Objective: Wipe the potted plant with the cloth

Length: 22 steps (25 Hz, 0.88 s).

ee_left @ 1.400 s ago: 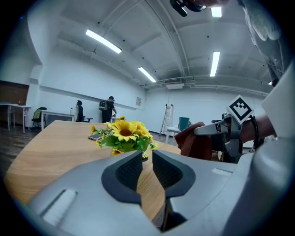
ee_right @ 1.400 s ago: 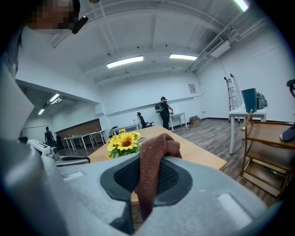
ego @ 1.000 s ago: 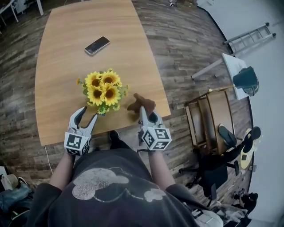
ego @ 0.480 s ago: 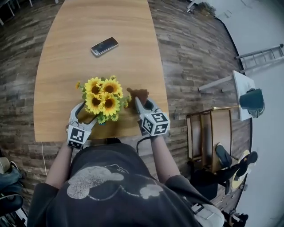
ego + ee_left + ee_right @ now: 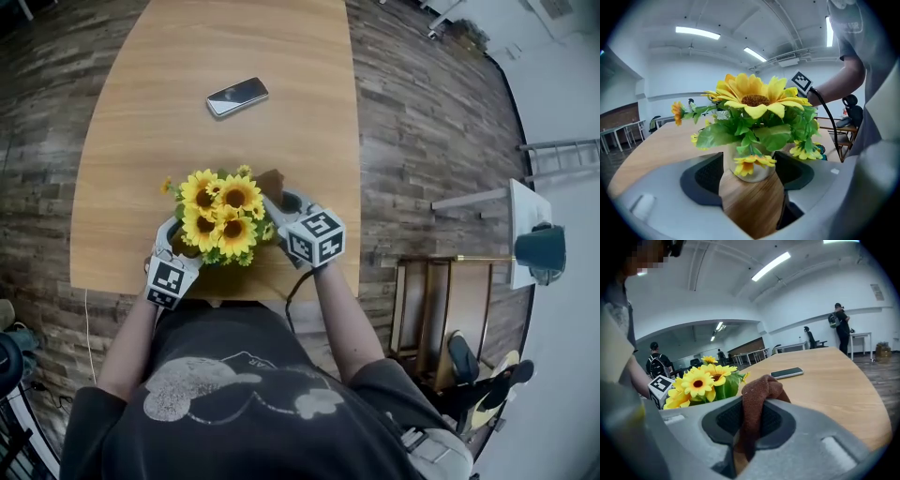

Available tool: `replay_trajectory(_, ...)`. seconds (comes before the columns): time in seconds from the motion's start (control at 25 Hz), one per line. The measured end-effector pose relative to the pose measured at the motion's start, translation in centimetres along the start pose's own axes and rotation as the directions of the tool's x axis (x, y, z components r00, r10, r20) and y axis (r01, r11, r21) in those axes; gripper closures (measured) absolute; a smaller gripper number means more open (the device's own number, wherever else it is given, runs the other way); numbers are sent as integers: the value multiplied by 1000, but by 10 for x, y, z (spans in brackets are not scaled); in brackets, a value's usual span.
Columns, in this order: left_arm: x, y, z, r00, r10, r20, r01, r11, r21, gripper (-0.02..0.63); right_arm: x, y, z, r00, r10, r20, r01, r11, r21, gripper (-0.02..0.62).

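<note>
Lower centre: left hand-held gripper (image 5: 181,242), jaws just opened and spread, straddles the flower pot (image 5: 751,172); right hand-held gripper (image 5: 281,202) pinches the cloth (image 5: 757,397).

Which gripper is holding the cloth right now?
The right gripper, jaws shut on the brown cloth. The left gripper's jaws have just been opening around the pot.

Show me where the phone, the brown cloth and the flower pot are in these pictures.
phone (image 5: 237,97), head view, middle of its dark screen.
brown cloth (image 5: 761,390), right gripper view, bunched top fold.
flower pot (image 5: 756,176), left gripper view, pale lower wall.
</note>
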<state>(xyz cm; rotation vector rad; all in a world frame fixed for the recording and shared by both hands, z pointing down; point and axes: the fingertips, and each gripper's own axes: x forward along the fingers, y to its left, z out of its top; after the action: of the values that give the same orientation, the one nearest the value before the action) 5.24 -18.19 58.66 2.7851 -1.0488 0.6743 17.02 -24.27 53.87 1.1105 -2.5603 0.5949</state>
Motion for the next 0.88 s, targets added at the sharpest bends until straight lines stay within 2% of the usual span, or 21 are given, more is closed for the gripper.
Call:
replay_trajectory(0.08, 2, -6, 1, 1000, -15, -1, 15, 1000, -2, 246, 6, 5, -1, 999, 42, -13, -42, 999, -9, 549)
replay_trajectory(0.2, 4, -14, -2, 999, -42, 12, 43, 999, -17, 282, 9, 10, -7, 998, 49, -35, -49, 999, -10, 549)
replay_trajectory(0.68, -2, -3, -3, 998, -70, -10, 69, 998, -9, 293, -7, 30, -42, 997, -26, -78, 31, 998, 56, 551)
replay_trajectory(0.88, -1, -6, -5, 993, -119, 10, 119, 993, -4, 295, -19, 49, -53, 996, -32, -81, 39, 996, 80, 551)
